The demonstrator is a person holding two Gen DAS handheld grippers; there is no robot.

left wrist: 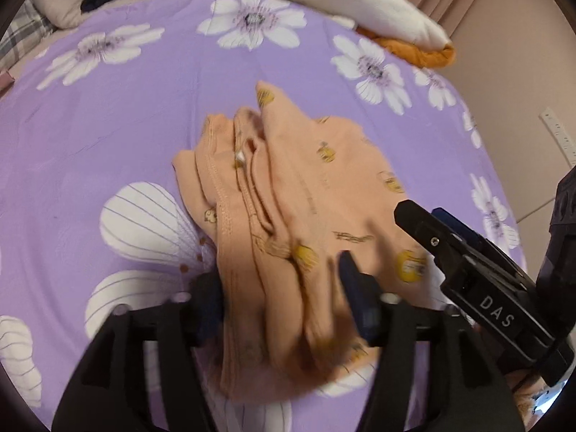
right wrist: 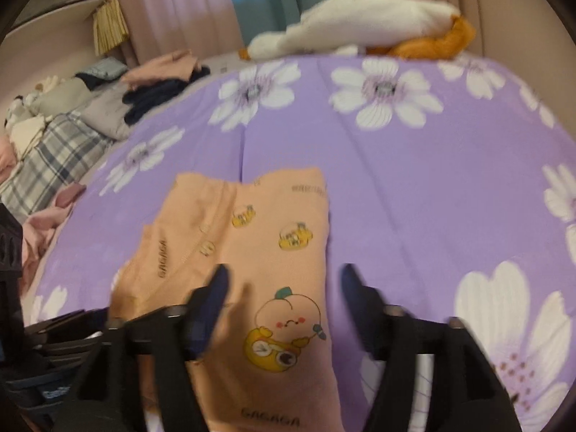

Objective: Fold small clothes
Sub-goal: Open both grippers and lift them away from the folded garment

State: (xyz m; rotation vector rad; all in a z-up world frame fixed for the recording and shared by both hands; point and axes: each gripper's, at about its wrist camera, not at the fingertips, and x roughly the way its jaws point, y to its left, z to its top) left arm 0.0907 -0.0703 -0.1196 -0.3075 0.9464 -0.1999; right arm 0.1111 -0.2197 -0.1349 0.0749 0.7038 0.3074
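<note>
A small peach garment (left wrist: 288, 194) with yellow cartoon prints lies bunched and folded on the purple flowered bedspread (left wrist: 108, 144). My left gripper (left wrist: 284, 295) is open, its fingers astride the near folded edge of the garment. The right gripper (left wrist: 464, 252) reaches in from the right over the garment's right side. In the right wrist view the garment (right wrist: 266, 237) lies flat, and my right gripper (right wrist: 284, 288) is open above its near part, holding nothing.
A white and orange bundle (left wrist: 360, 3) lies at the bed's far edge. Dark and peach clothes (right wrist: 162, 86) and plaid bedding (right wrist: 54, 158) sit at the far left. Pink cloth (right wrist: 39, 226) lies at the left edge. Curtains (right wrist: 216, 7) hang behind.
</note>
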